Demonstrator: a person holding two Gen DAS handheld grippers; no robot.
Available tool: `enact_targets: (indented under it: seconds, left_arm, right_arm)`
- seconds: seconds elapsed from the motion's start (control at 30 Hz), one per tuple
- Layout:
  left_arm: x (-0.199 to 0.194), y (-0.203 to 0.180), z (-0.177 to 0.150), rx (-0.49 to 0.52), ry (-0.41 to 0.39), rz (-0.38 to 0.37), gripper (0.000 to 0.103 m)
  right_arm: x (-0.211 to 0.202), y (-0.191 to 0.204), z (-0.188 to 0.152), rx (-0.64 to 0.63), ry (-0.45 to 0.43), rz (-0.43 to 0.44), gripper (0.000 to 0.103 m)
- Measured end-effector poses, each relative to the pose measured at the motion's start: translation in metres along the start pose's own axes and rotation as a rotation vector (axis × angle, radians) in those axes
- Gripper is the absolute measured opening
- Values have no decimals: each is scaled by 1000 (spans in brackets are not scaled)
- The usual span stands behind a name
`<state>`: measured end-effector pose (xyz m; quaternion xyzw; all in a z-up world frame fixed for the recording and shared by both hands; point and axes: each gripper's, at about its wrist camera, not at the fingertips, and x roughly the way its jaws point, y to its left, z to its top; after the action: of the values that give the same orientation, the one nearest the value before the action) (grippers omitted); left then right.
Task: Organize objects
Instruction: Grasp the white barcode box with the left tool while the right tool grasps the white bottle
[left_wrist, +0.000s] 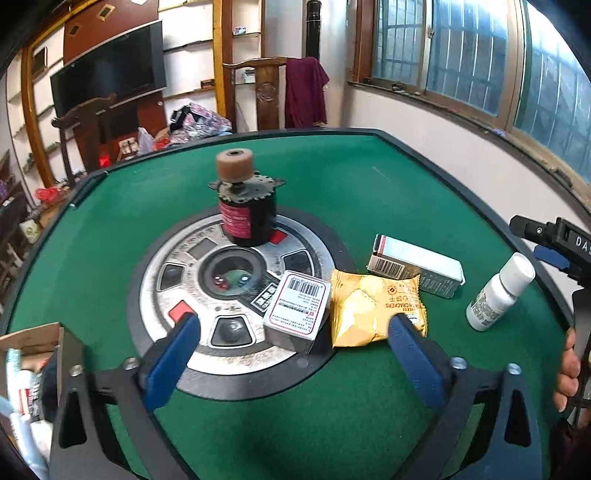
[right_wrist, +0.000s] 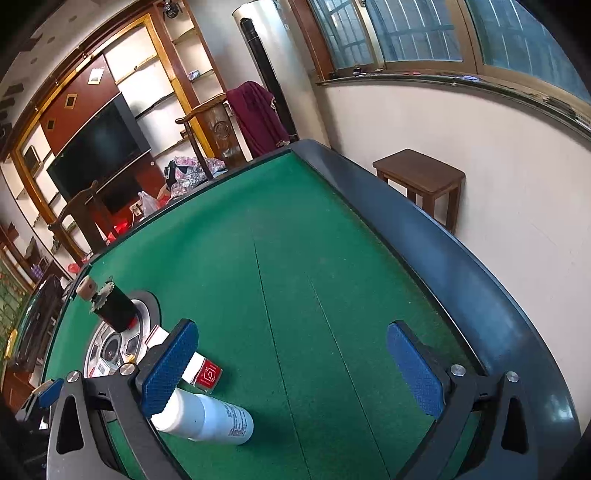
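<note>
In the left wrist view my left gripper (left_wrist: 293, 360) stands open above the green felt. Just past its fingertips lie a small white barcode box (left_wrist: 299, 306) and a yellow cracker packet (left_wrist: 373, 306), neither touched by the pads. Behind them lie a long silver box (left_wrist: 417, 267) and a white bottle (left_wrist: 498, 291) on its side. A black can with a gear and a brown roller on top (left_wrist: 243, 206) stands on the silver centre disc (left_wrist: 162, 254). In the right wrist view my right gripper (right_wrist: 293, 369) is open. The white bottle (right_wrist: 210, 417) lies under its left finger, ungripped.
A cardboard box (left_wrist: 33, 343) holding tubes sits at the table's near left corner. A person's hand (left_wrist: 569, 369) shows at the right edge. The dark padded table rail (right_wrist: 443, 266) runs along the right, with a wooden stool (right_wrist: 421, 173) beyond it. Chairs and a television stand behind the table.
</note>
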<state>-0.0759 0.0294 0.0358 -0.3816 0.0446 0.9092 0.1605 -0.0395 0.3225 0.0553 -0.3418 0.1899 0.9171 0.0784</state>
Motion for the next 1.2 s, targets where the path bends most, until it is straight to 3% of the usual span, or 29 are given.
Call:
enact_targets:
  seconds: [0.1,0.13,0.33,0.5,0.57,0.6,0.87,0.93,1.07,1.1,1.13,1.2]
  left_arm:
    - [8,7,1,-17,34,-40,65]
    - [12,8,2,-16,44,-45,62]
    - [23,9,4,13,45,-32,62]
    - [40,4,4,36,94,-4,61]
    - [44,6,4,5,114,-24,37]
    - [45,7,3,-4,125,-28,34]
    - [9,13,3,-57,67,-38,33]
    - [-3,16,3,-76,52,-52,33]
    - [-26,21,-2,-108,30,-74,33]
    - [-31,21,-5,-115,25,-76,34]
    - [-36,23,-7,-122,21,-79,34]
    - [-46,25,-11,-127,8,-71,34]
  right_arm:
    - [1,1,-1,-4,3,-4,103]
    - [2,1,-1,-4,7,-4,103]
    - [9,6,-3,-12,33,-4,103]
    - [11,11,-5,-33,40,-3,103]
    - [11,13,-5,-39,39,8,103]
    - [11,13,-5,-41,38,19,103]
    - [7,38,-12,-126,68,232,103]
    - [5,51,-17,-190,63,225,103]
    - [7,71,-30,-314,45,112,102]
    - [9,73,-32,-328,48,90,100]
    - [11,75,-34,-338,54,71,91]
    - [17,73,-37,-345,79,42,49]
